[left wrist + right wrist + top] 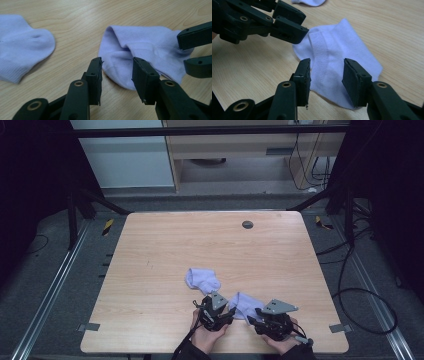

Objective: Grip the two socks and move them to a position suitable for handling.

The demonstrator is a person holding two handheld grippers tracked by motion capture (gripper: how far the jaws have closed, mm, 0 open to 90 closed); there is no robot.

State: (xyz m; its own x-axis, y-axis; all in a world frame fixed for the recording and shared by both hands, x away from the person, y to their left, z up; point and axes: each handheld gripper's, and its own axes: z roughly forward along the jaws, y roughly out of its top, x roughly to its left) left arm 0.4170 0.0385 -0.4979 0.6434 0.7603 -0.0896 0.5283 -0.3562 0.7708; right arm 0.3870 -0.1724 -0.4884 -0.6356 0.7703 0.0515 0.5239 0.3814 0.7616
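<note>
- The near sock [243, 304] you are working on lies flat on the wooden surface [165, 270] close to its front edge, between your two tools.
- It is pale lilac-white, short, and rumpled; in the right gripper view its ribbed cuff band [320, 53] runs across the cloth, and in the left gripper view a fold shows where the opening lies on the body.
- Your left tool [117, 68] stands partly open, its jaws astride the sock's rounded end; the pads do not press on the cloth, and it has hold of nothing.
- Your right tool [327, 72] is also partly open, its jaws on either side of the cuff band, low over the sock, with nothing clamped.
- In the high view both tools sit just beside each other at the sock's near side, your hands behind them.
- A second sock [202, 279], of the same pale colour, lies farther in on the surface, apart from the first and untouched.
- A small dark round fitting [247, 224] sits near the far edge of the surface.
</note>
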